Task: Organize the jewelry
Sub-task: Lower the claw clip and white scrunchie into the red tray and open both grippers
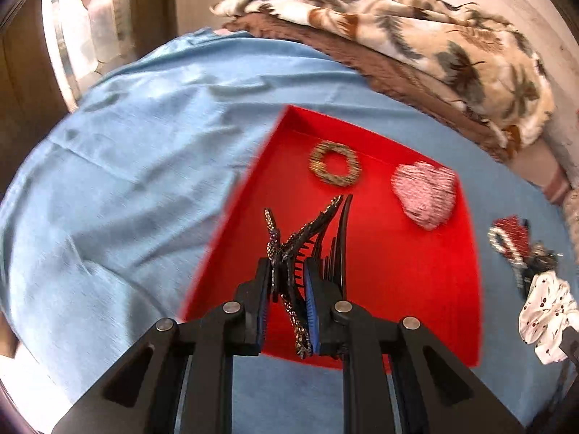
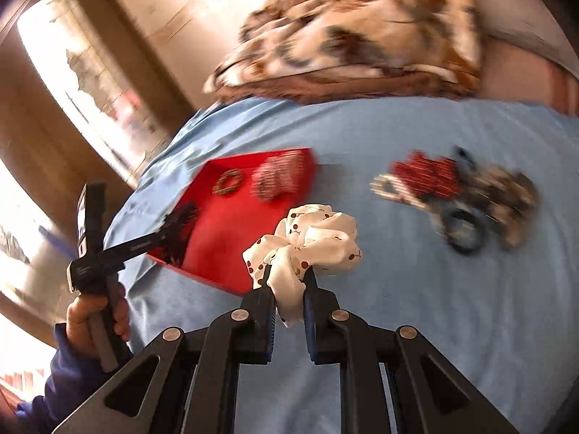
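Note:
My left gripper [image 1: 287, 271] is shut on a black jewelled hair claw [image 1: 300, 242], held over the near part of a red tray [image 1: 416, 289]. In the tray lie a woven gold ring-shaped band [image 1: 334, 168] and a pink-white scrunchie [image 1: 425, 193]. My right gripper [image 2: 289, 278] is shut on a white scrunchie with red cherries [image 2: 311, 242], held above the blue cloth just right of the tray [image 2: 217, 246]. The left gripper with the claw also shows in the right wrist view [image 2: 173, 231] at the tray's near left corner.
A pile of hair accessories [image 2: 459, 195], with a red piece and a dark ring, lies on the blue cloth [image 2: 434, 307] right of the tray. A leaf-patterned blanket [image 1: 416, 43] is heaped at the back. A window [image 2: 83, 83] is on the left.

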{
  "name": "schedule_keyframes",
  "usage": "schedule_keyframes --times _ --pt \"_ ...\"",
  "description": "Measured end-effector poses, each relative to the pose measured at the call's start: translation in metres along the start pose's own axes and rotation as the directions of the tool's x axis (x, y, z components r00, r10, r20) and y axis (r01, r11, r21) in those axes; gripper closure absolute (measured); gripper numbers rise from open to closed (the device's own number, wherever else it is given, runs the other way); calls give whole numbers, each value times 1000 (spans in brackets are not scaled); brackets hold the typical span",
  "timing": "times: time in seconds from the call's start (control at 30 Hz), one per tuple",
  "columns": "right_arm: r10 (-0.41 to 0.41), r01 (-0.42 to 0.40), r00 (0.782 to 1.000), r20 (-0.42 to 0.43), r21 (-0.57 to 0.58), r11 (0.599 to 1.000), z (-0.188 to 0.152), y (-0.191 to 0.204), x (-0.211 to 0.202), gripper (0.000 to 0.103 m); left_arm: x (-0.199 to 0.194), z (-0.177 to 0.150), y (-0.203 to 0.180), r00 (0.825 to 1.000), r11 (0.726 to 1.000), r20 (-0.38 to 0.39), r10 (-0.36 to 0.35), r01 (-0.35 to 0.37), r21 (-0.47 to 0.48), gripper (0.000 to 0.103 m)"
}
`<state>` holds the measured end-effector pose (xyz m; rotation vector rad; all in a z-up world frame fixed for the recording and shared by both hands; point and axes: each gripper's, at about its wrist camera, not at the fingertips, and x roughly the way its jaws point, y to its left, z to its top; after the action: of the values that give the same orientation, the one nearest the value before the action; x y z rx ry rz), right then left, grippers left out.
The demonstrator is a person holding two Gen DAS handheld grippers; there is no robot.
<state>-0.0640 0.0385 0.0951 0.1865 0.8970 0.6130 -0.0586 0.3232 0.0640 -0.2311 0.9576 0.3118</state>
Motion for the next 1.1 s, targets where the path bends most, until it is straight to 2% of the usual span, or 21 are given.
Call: schedule_keyframes --times 0.1,0.13,0.3,0.43,0.47,0.6,0.73,0.87,1.0,1.03,1.07,1.1 --pt "5 -7 999 -52 -43 999 11 28 38 88 10 5 9 996 996 -12 86 -86 -13 86" --pt "-6 2 998 -66 -56 998 13 34 51 88 12 5 12 996 996 -19 92 -93 -16 86" --pt "-63 54 987 -145 -66 996 10 43 100 88 13 6 14 996 996 -34 83 -84 -29 86" --pt "-50 47 980 -194 -23 999 -2 34 108 88 2 7 16 1000 998 -5 8 -9 -61 86" --pt "-55 53 978 -203 -18 998 -5 33 108 88 -1 8 16 1000 998 6 -3 3 -61 84" --pt "-55 55 975 -214 -8 998 -11 33 102 88 -19 5 10 997 998 71 -23 27 -55 63" --pt "-53 54 976 -213 -3 999 -13 35 101 88 -32 4 10 992 999 130 -7 14 -53 59" --pt "-59 61 976 -208 2 998 -14 37 101 87 -38 3 17 986 996 165 0 14 -84 52" --pt "-61 59 985 -163 -17 998 -14 40 93 74 -41 1 15 983 996 183 0 16 -86 51" --pt "-67 64 988 -140 -23 998 -13 42 87 68 -42 0 13 982 997 190 2 12 -75 51" --pt "-70 67 991 -113 -30 997 -13 43 78 57 -44 -2 10 980 998 197 2 11 -62 50" --pt "-75 71 993 -89 -40 997 -13 45 70 52 -46 -4 8 979 999 206 1 10 -50 47"
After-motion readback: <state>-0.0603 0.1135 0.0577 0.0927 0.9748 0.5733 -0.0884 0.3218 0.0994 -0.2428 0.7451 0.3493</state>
